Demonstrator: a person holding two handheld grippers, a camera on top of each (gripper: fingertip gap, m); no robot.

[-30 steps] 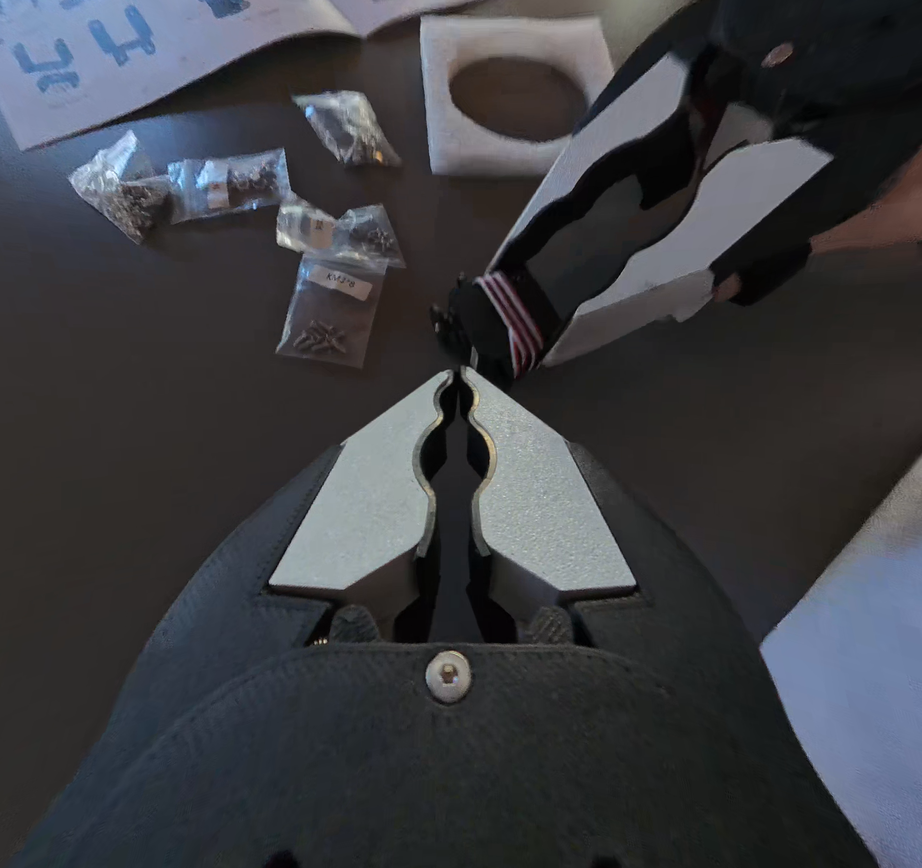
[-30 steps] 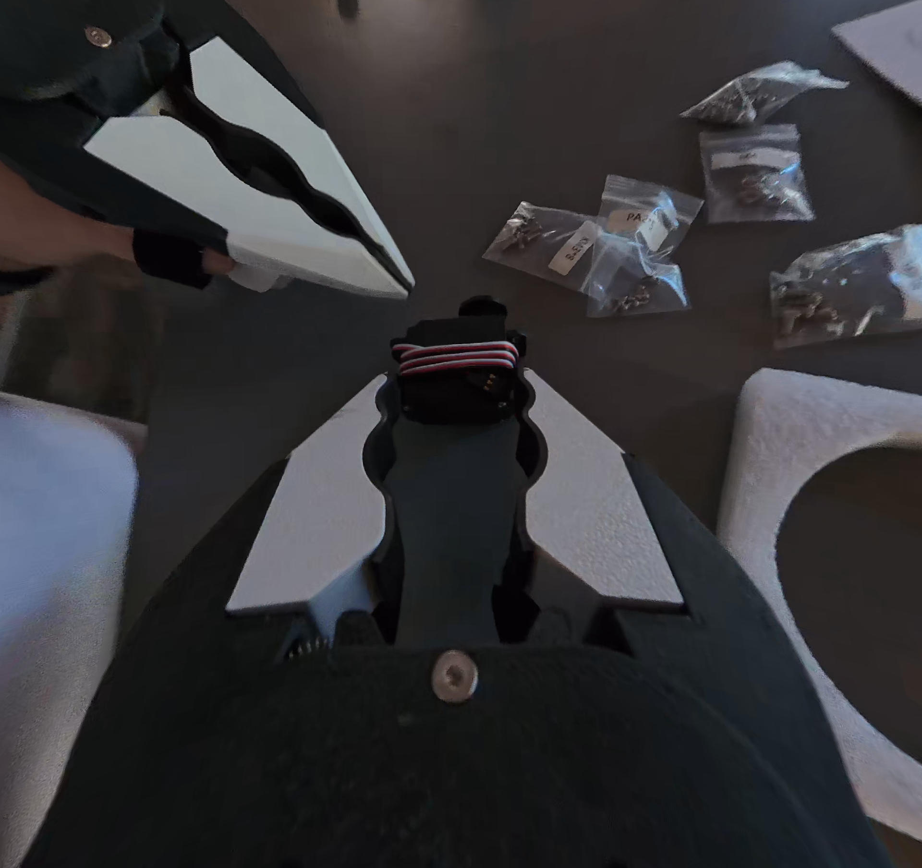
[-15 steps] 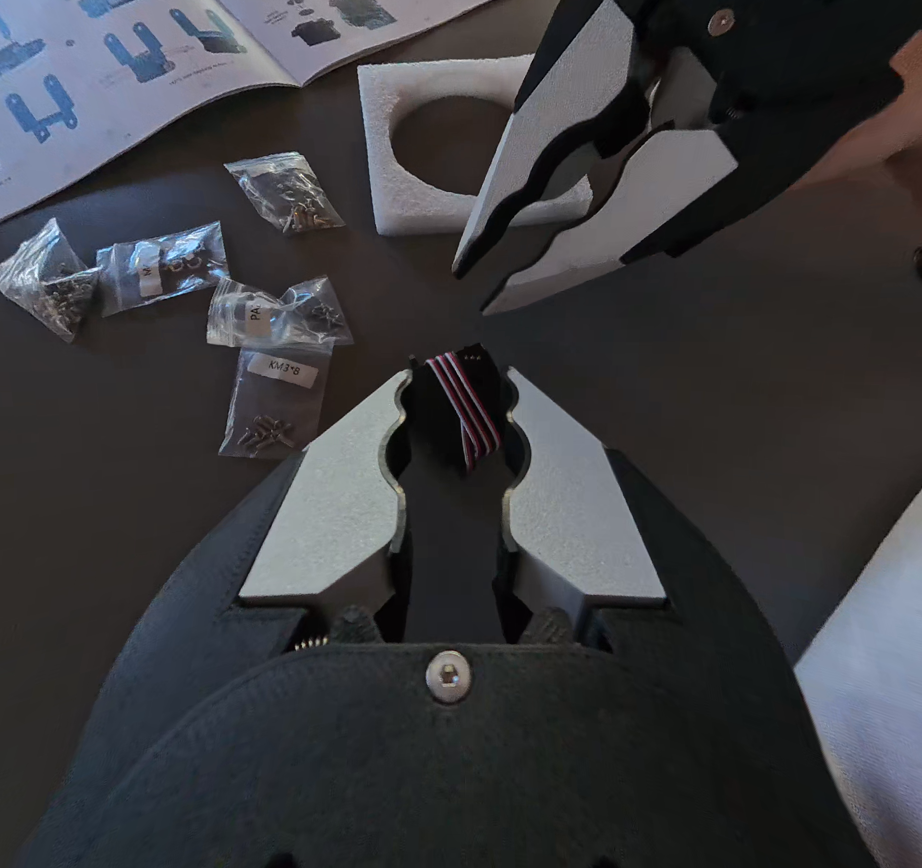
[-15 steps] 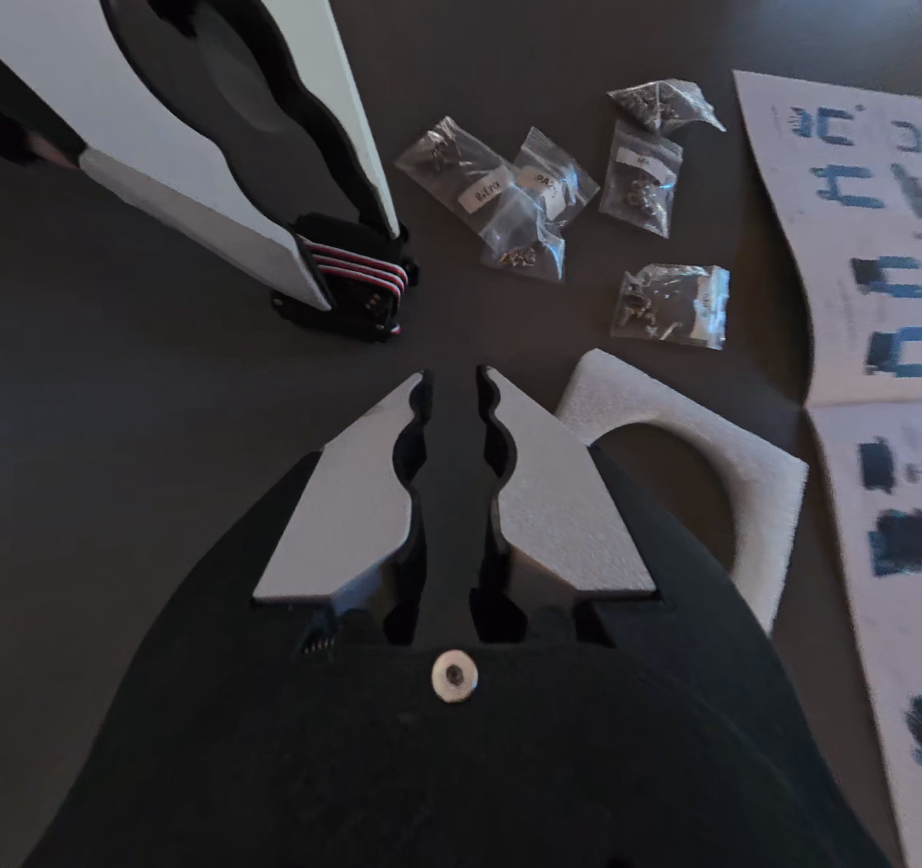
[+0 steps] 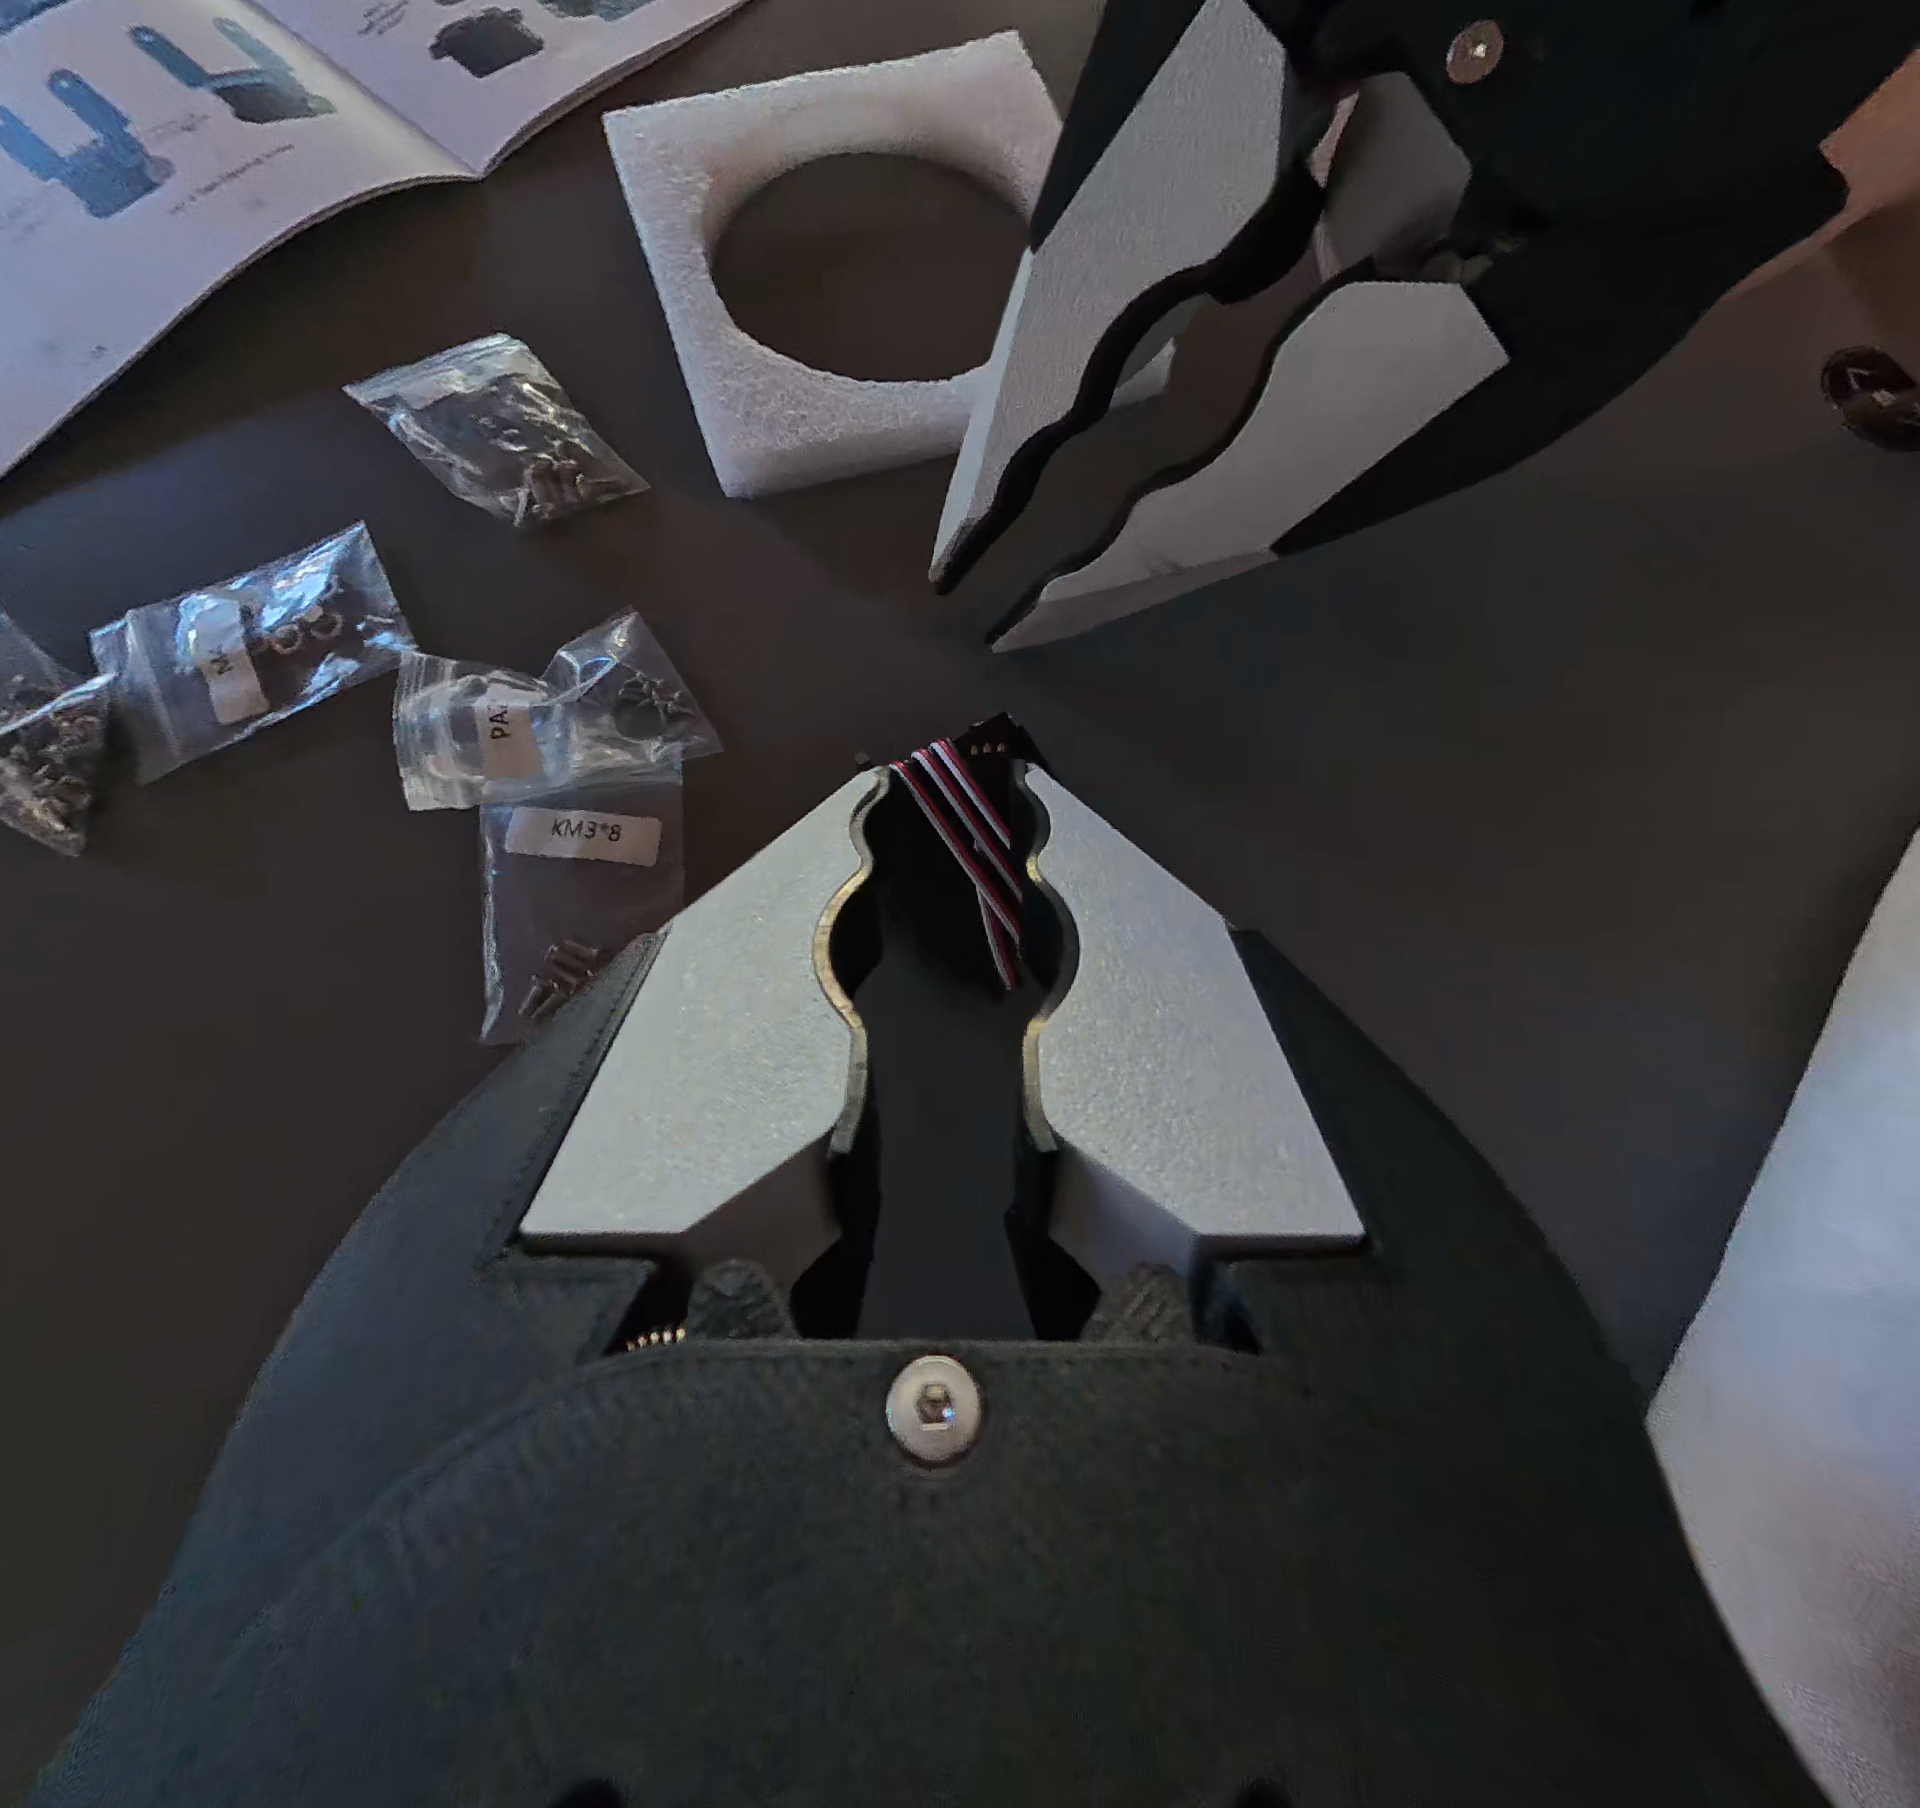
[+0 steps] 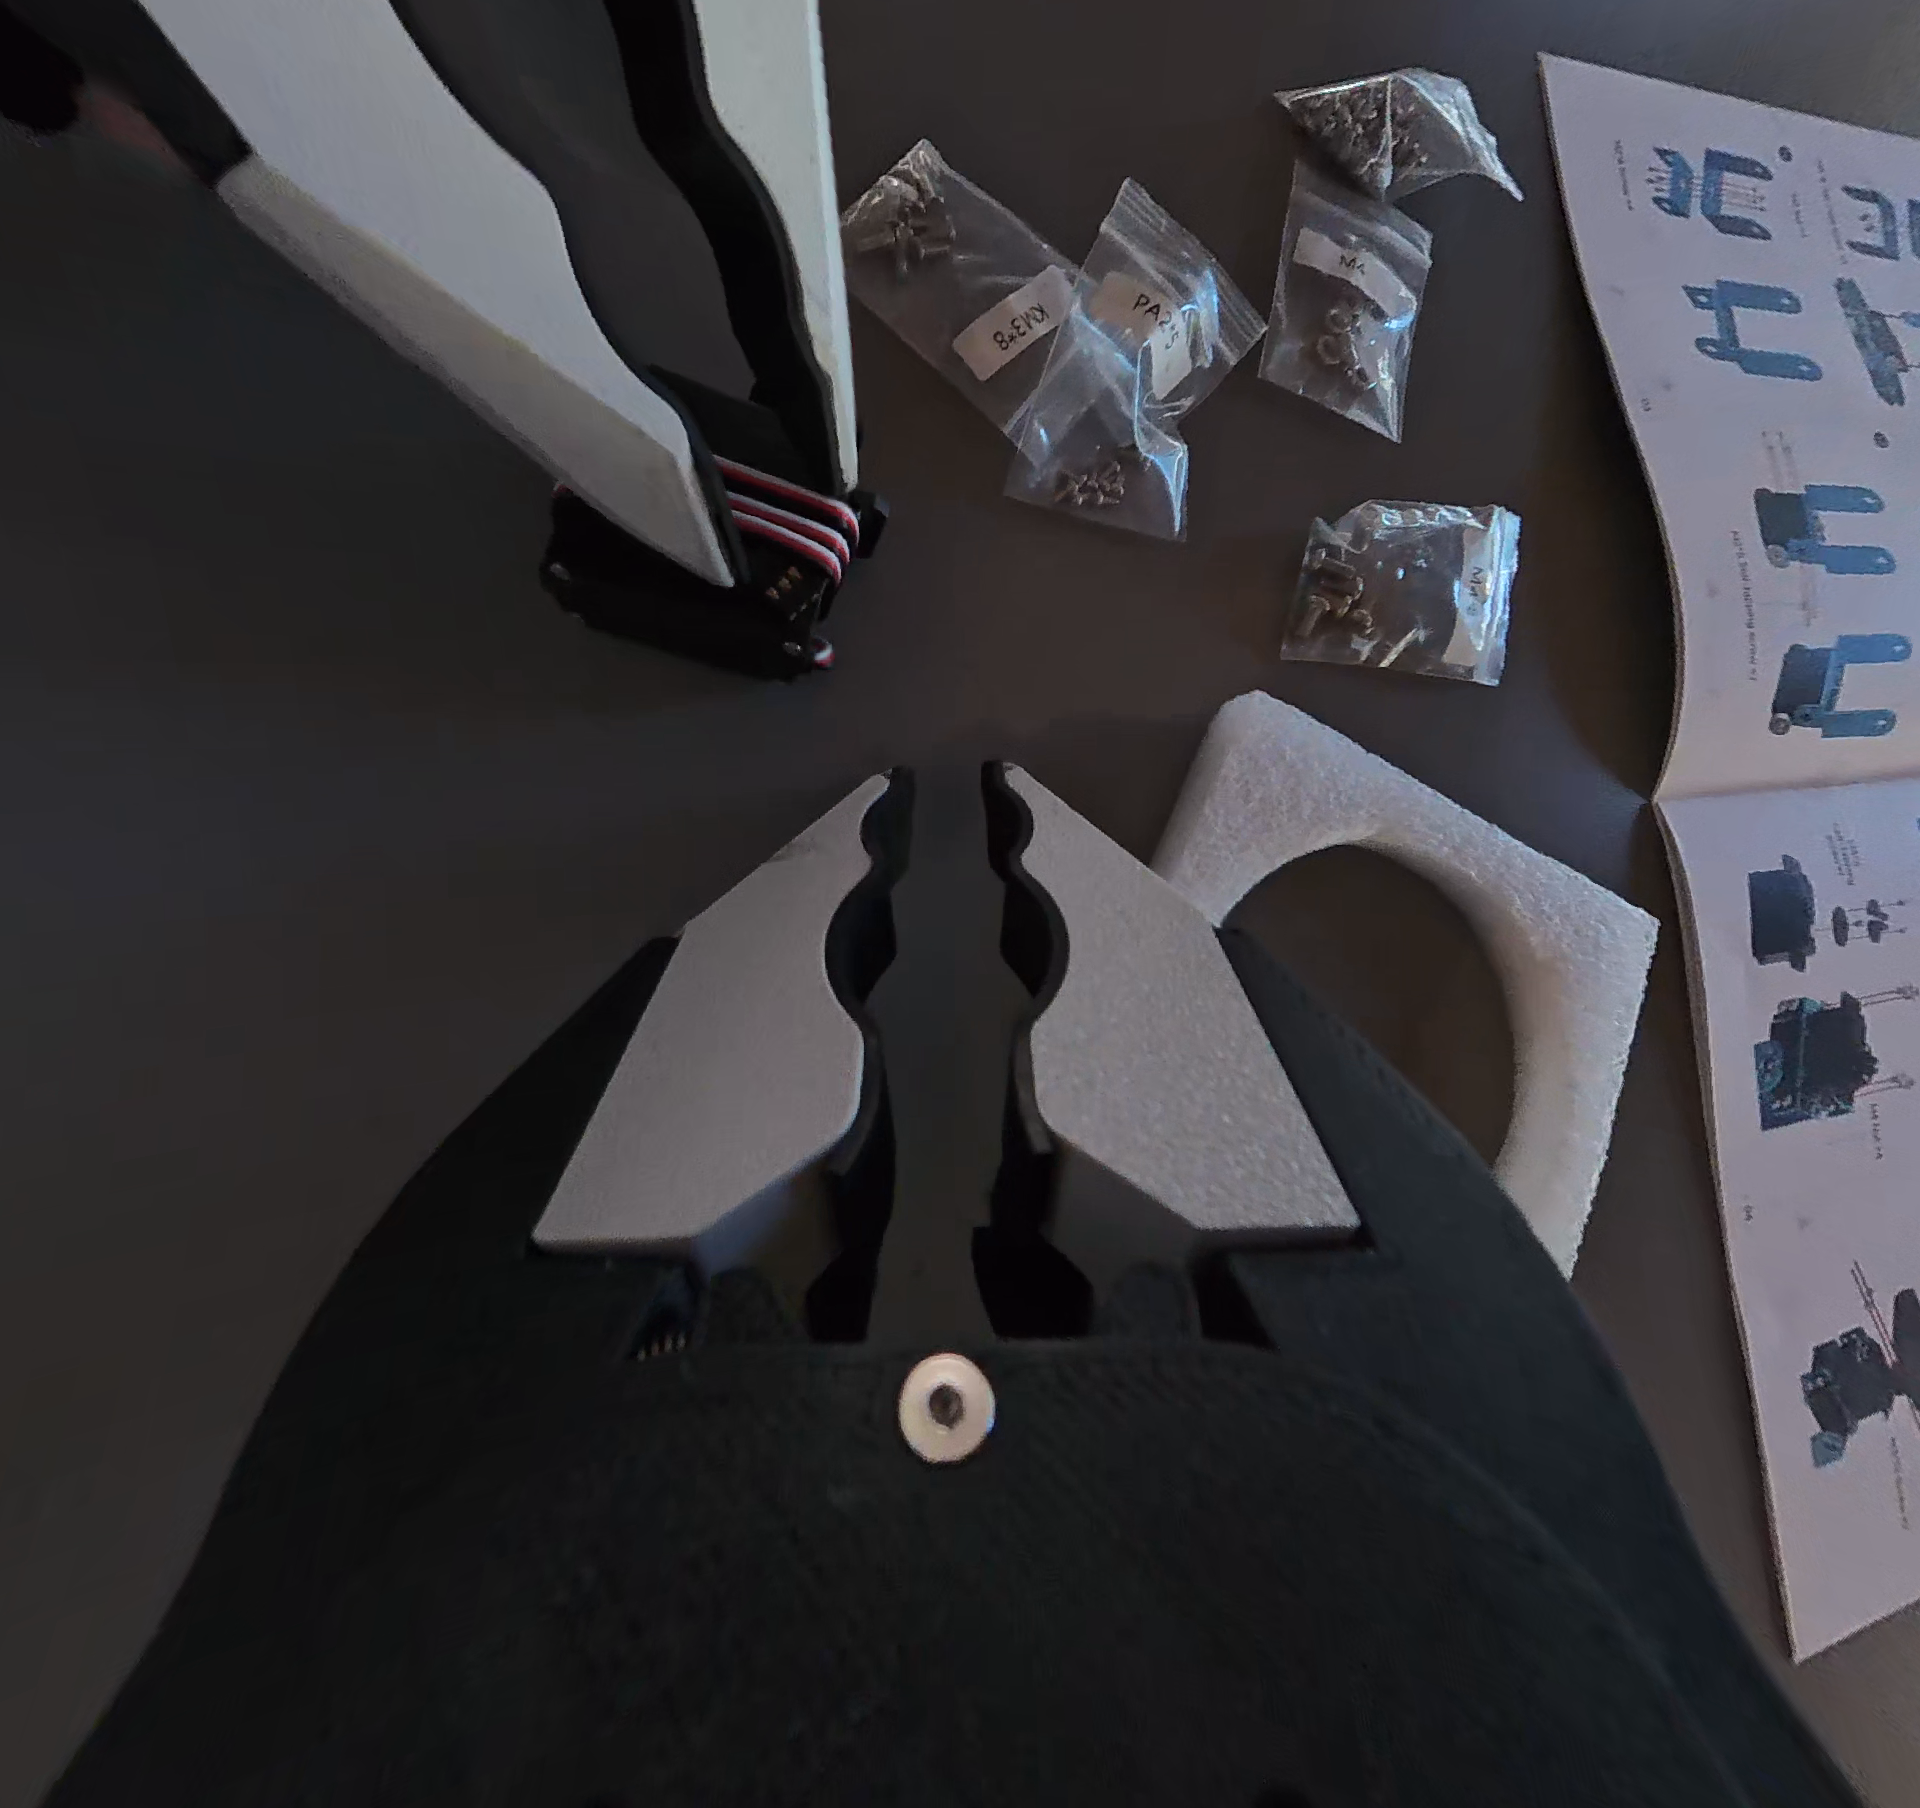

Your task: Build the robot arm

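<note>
Servo point(image 6: 717, 574): small black block with a red, white and black ribbon of wires wrapped over it, clamped at the tip of the left gripper point(image 5: 951, 782) and sitting at the dark table point(image 5: 1455, 823); whether it rests on the surface or just above it cannot be told.
Handling: looks like a light, rigid plastic case, probably smooth on its flat sides; the wires are soft and could slide or snag, so the flat case walls are the better place to grip, not the ribbon.
Left of servo: five clear bags of small screws and fittings point(image 5: 561, 730), loose on the table near the left gripper.
Far left: open instruction booklet point(image 5: 260, 96) with blue part drawings.
Centre: white foam square point(image 5: 665, 231) with a round hole, lying flat beyond the bags.
Right gripper point(image 6: 940, 782): jaws a narrow gap apart, holding nothing, hovering near the servo and partly over the foam.
Far right: a pale cloth-like surface point(image 5: 1818, 1343) at the frame edge, unclear.
</note>
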